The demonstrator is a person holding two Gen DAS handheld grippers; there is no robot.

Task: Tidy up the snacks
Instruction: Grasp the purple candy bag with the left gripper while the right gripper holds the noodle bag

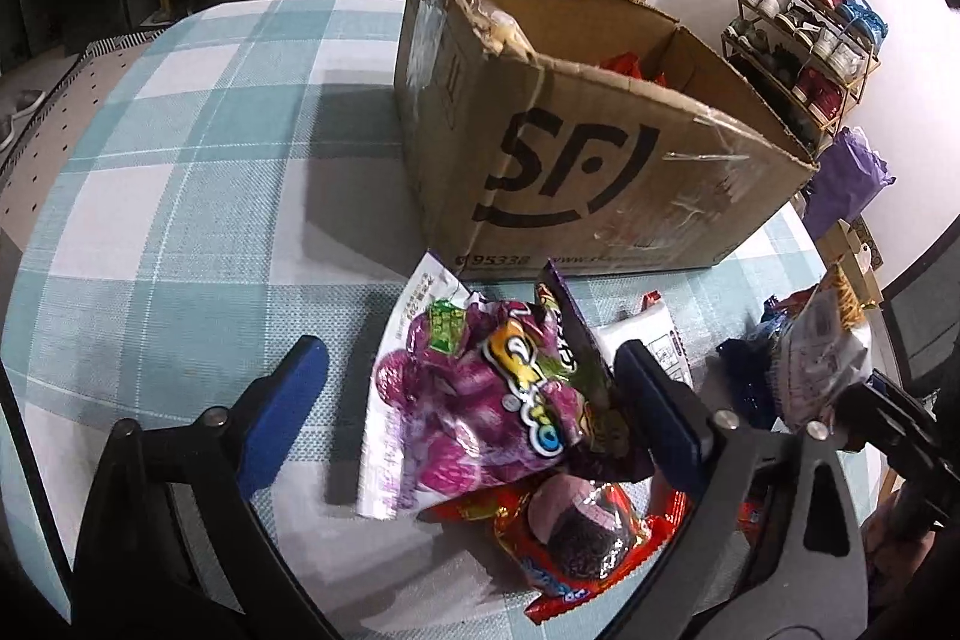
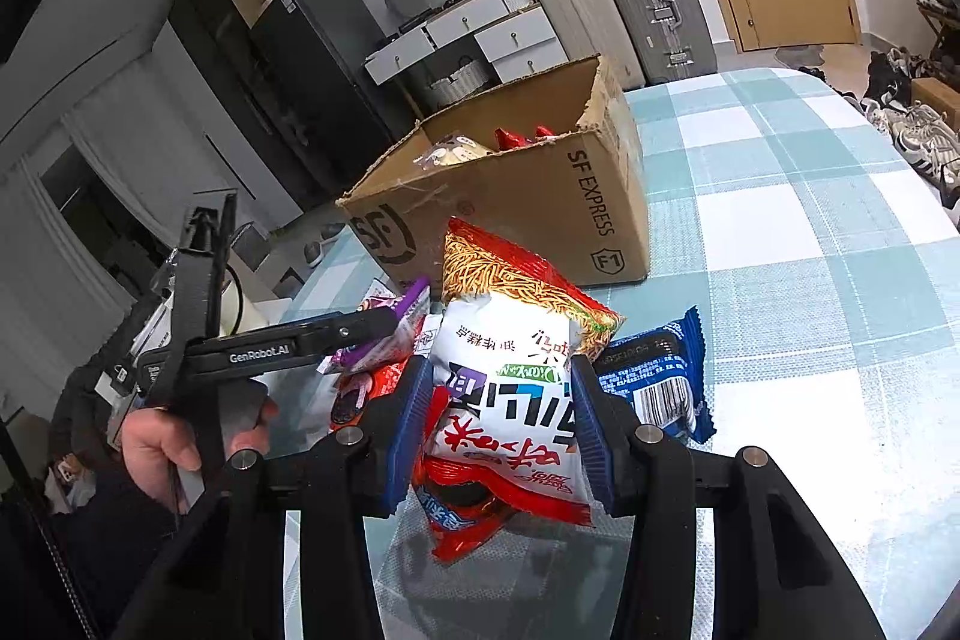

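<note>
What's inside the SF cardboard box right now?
Inside the cardboard box: red packets and a clear bag of pale snacks near the rim. The walls hide everything lower.

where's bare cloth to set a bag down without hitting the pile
Bare checked tablecloth lies left of the cardboard box in the left wrist view, and past the blue packet in the right wrist view. It is crowded in front of the box, around the purple bag and noodle bag.

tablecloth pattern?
Teal-and-white plaid check on the tablecloth. Clearest in the right wrist view, beside the cardboard box.
</note>
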